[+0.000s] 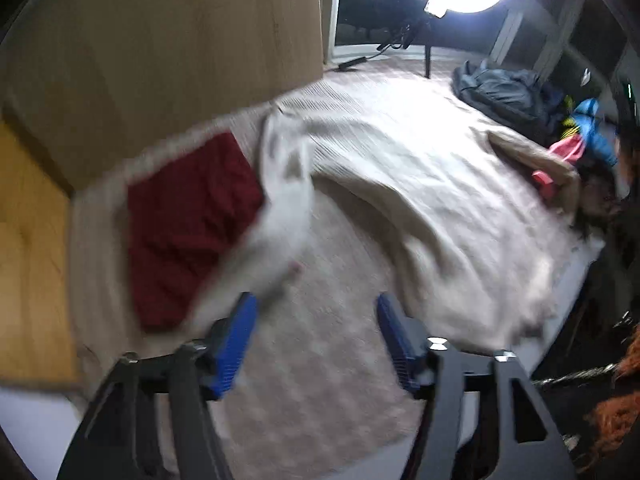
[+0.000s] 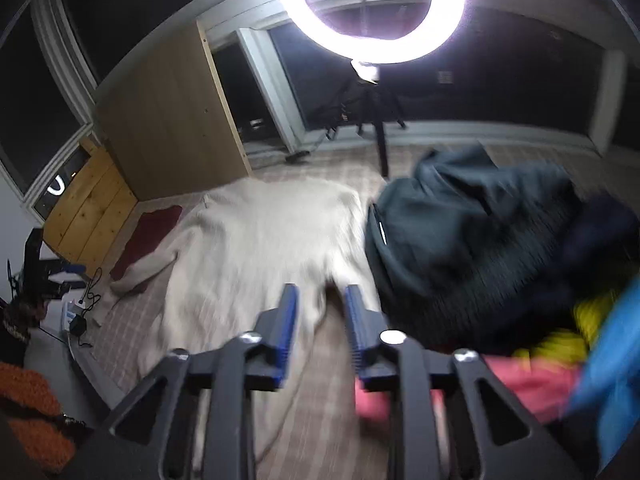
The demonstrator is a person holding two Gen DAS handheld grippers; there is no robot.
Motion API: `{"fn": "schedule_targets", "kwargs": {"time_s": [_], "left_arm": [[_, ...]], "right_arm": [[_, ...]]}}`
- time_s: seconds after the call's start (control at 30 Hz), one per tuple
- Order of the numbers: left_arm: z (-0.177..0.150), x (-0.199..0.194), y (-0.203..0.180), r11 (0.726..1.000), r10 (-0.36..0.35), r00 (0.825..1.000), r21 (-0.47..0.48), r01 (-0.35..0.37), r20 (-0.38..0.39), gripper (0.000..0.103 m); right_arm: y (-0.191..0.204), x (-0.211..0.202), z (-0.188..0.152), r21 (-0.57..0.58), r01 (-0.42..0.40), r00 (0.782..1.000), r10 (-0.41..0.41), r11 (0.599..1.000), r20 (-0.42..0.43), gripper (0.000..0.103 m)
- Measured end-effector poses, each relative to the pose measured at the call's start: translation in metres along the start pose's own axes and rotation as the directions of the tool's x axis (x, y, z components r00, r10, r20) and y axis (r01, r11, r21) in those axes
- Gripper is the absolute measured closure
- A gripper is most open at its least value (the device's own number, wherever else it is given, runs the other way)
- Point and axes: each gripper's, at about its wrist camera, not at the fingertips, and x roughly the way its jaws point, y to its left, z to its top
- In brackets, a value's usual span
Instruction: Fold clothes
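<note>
left claw (image 1: 316, 320): jaws wide apart, nothing between them
right claw (image 2: 321, 308): jaws apart, empty
cream garment (image 1: 420, 200): spread flat, ahead of both claws, sleeve toward left claw
dark red cloth (image 1: 188, 224): ahead-left of left claw
clothes pile (image 2: 480, 248): ahead-right of right claw

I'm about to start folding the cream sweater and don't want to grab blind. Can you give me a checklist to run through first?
1. Left gripper open and empty: ok.
2. Right gripper open and empty: ok.
3. Cream sweater spread on the floor: ok, though wrinkled.
4. Sleeve clear of the folded dark red garment: not ok, it overlaps its edge.
5. Pile of unfolded clothes clear of the sweater: cannot tell, it lies right at the hem.
</note>
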Motion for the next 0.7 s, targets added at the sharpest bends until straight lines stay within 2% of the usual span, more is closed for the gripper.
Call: {"fn": "schedule_targets", "kwargs": {"time_s": [0.03,0.07,0.2,0.27,0.4,0.53,0.57,0.63,0.7], "left_arm": [[-0.010,0.009,-0.008,0.999,-0.042,0.999,-0.019,0.042,-0.013,0.038],[-0.019,0.018,-0.016,0.996,-0.079,0.997,-0.035,0.078,-0.023,0.038],[-0.025,0.045,-0.038,0.994,-0.109,0.993,0.001,0.109,-0.042,0.040],[-0.029,0.058,-0.049,0.992,-0.123,0.991,0.018,0.124,-0.052,0.041],[-0.035,0.084,-0.071,0.986,-0.152,0.986,0.053,0.156,-0.073,0.041],[-0.041,0.111,-0.093,0.978,-0.179,0.979,0.086,0.188,-0.095,0.043],[-0.043,0.117,-0.097,0.976,-0.188,0.977,0.091,0.197,-0.098,0.048],[-0.042,0.115,-0.096,0.972,-0.221,0.972,0.068,0.226,-0.079,0.081],[-0.041,0.109,-0.095,0.968,-0.245,0.968,0.046,0.248,-0.058,0.097]], "right_arm": [[0.001,-0.001,-0.015,0.020,-0.002,1.000,0.002,1.000,-0.014,0.056],[0.005,0.007,-0.035,0.046,-0.019,0.999,0.021,0.999,-0.049,0.056],[0.028,0.056,-0.112,0.107,-0.038,0.979,0.058,0.994,-0.194,0.056],[0.040,0.075,-0.139,0.119,-0.044,0.968,0.072,0.992,-0.239,0.056],[0.055,0.097,-0.167,0.115,-0.029,0.958,0.060,0.993,-0.280,0.056],[0.066,0.106,-0.180,0.068,-0.012,0.950,0.033,0.998,-0.310,0.056],[0.070,0.108,-0.182,0.048,-0.012,0.947,0.027,0.999,-0.319,0.056],[0.080,0.113,-0.189,-0.006,-0.017,0.940,0.014,1.000,-0.340,0.055],[0.090,0.118,-0.194,-0.052,-0.024,0.934,0.004,0.998,-0.356,0.055]]}}
